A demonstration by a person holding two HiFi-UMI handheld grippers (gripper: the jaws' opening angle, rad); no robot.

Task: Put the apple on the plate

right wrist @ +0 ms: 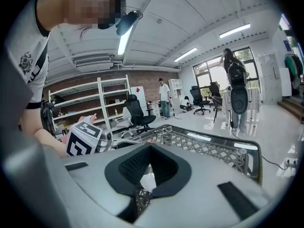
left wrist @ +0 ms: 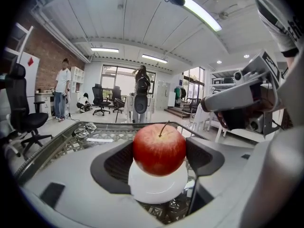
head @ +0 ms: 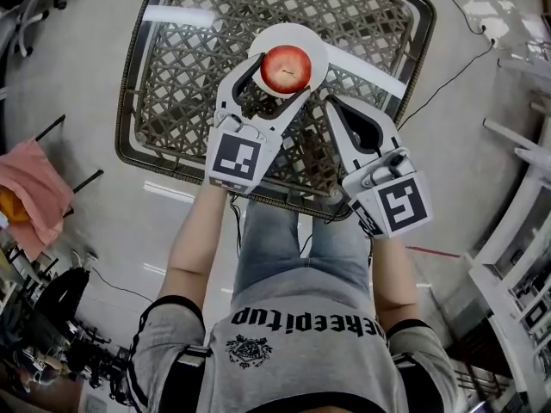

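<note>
The left claw (left wrist: 159,161) clasps the apple (left wrist: 159,147) just over the plate (left wrist: 156,190); only its own view shows both pads pressing it. The head view shows the plate on the table (head: 189,67). The right claw (right wrist: 142,188) is clenched, empty.

Apple (head: 285,67) above plate (head: 293,34) on table (head: 362,24), in left hand-held gripper (head: 286,74); right hand-held gripper (head: 331,102) beside

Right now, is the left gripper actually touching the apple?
Touching. The left gripper view shows the left gripper's black pads pressed against both sides of the apple, no gap visible.
</note>
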